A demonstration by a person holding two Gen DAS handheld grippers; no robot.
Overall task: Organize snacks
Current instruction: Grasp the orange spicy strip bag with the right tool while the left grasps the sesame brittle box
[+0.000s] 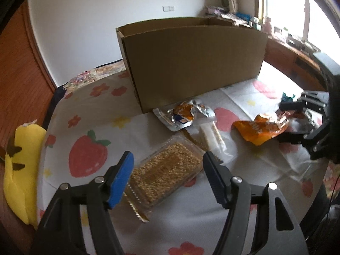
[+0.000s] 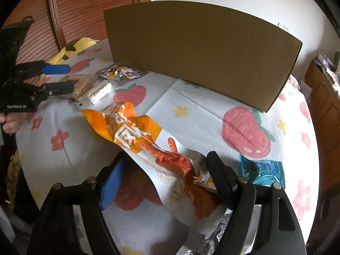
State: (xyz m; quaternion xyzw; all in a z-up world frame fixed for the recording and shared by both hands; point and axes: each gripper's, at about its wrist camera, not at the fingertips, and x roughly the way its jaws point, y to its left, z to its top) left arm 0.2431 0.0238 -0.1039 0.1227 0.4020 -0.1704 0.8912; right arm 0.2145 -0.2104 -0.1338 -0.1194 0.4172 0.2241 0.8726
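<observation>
On the cloth [image 1: 131,123] before the box [image 1: 191,63], the left gripper [image 1: 167,170] gapes astride the grain tray [image 1: 165,170] (untouched), the right gripper [image 2: 165,176] spread loosely around the orange bag [image 2: 148,144].

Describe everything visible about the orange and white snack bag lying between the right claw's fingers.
The orange and white snack bag is a long, crinkled, glossy packet: orange at its far end with large white characters, white nearer the camera with a printed picture of reddish food and round seals. It lies flat and slantwise on the fruit-print cloth, its near end between the fingers of the right claw. The black finger is against its edge; the blue one stands clear.
</observation>
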